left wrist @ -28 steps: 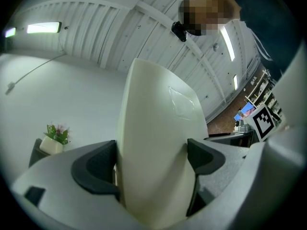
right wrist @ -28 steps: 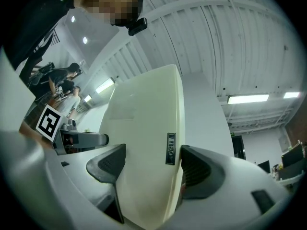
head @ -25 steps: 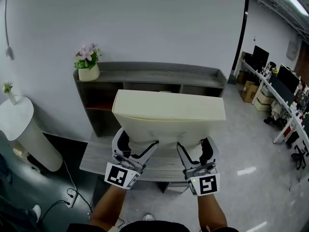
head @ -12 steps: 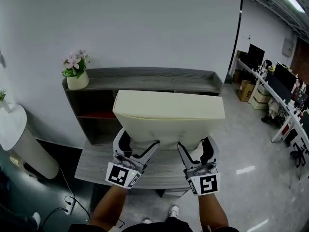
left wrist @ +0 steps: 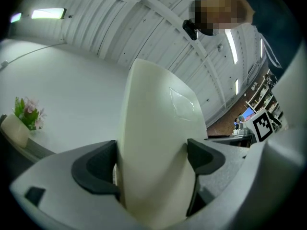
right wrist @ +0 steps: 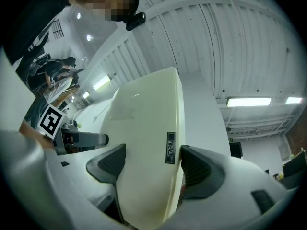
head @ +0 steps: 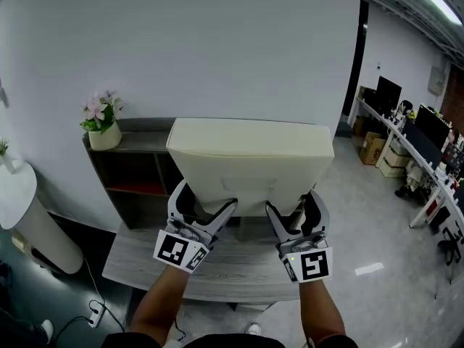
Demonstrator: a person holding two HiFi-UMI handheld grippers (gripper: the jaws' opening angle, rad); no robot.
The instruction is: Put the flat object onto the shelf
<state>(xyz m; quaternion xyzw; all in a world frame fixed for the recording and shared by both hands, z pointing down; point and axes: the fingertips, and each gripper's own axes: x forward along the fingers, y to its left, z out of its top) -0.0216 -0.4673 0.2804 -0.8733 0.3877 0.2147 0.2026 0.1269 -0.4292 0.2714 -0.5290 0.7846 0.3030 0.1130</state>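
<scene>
L gripper (head: 206,207) and R gripper (head: 293,210) are side by side at the same height, marker cubes facing the head cam. L forearm (head: 161,301) and R forearm (head: 320,312) are bare, reaching fwd from the bottom edge. Each gripper's jaws are clamped on the flat object (head: 250,162), one pad per face, L toward its left end, R toward its right.

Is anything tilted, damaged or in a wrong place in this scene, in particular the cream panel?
Nothing stands out. The cream flat object is held level and looks undamaged, with the left gripper and the right gripper each clamped on its lower edge. The flower pot stands upright on the shelf.
</scene>
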